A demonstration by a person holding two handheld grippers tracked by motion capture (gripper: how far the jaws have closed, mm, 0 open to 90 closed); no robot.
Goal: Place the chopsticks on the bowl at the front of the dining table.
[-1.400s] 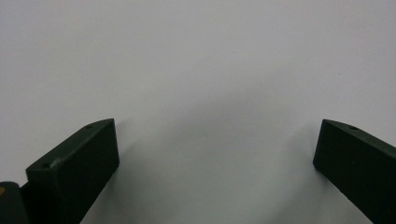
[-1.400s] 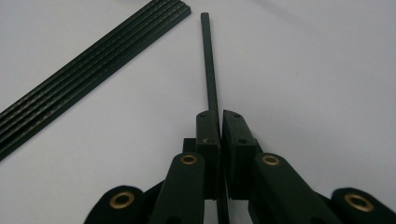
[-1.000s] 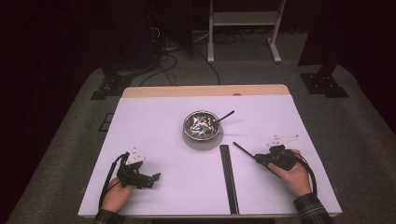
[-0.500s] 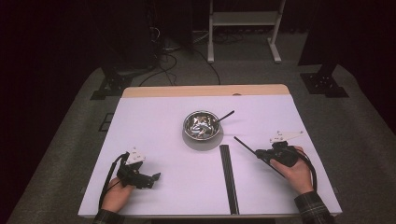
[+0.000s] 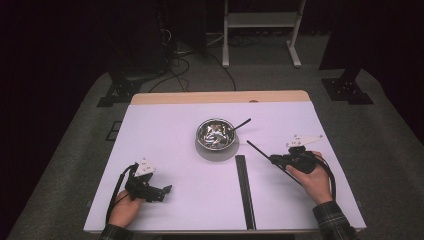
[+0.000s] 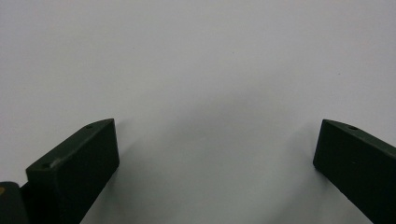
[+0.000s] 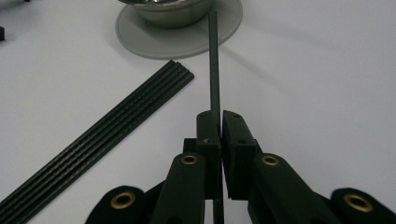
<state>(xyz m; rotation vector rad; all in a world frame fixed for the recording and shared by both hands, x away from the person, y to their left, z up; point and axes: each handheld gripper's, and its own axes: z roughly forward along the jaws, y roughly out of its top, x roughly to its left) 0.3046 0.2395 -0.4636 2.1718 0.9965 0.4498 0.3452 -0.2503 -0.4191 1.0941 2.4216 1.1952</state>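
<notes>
My right gripper (image 5: pixel 274 159) is shut on a thin black rod (image 5: pixel 259 150) at the table's right, and the rod's tip points up-left toward a metal bowl (image 5: pixel 215 133). In the right gripper view the pads of this gripper (image 7: pixel 220 122) pinch the rod (image 7: pixel 214 65), which reaches to the bowl's (image 7: pixel 170 9) grey coaster (image 7: pixel 140 39). Another black rod (image 5: pixel 240 124) leans in the bowl. A bundle of black rods (image 5: pixel 245 191) lies flat in front of the bowl. My left gripper (image 5: pixel 165 190) rests near the front left, its jaws wide apart over bare table (image 6: pixel 217 149).
The white table (image 5: pixel 165 135) has a wooden strip along its far edge (image 5: pixel 220 96). The rod bundle (image 7: pixel 107 135) lies just left of the held rod. Dark floor, cables and stand legs lie beyond the table.
My right gripper has shifted slightly away from the person with the rod, bringing its tip nearer the bowl. The left gripper has kept still.
</notes>
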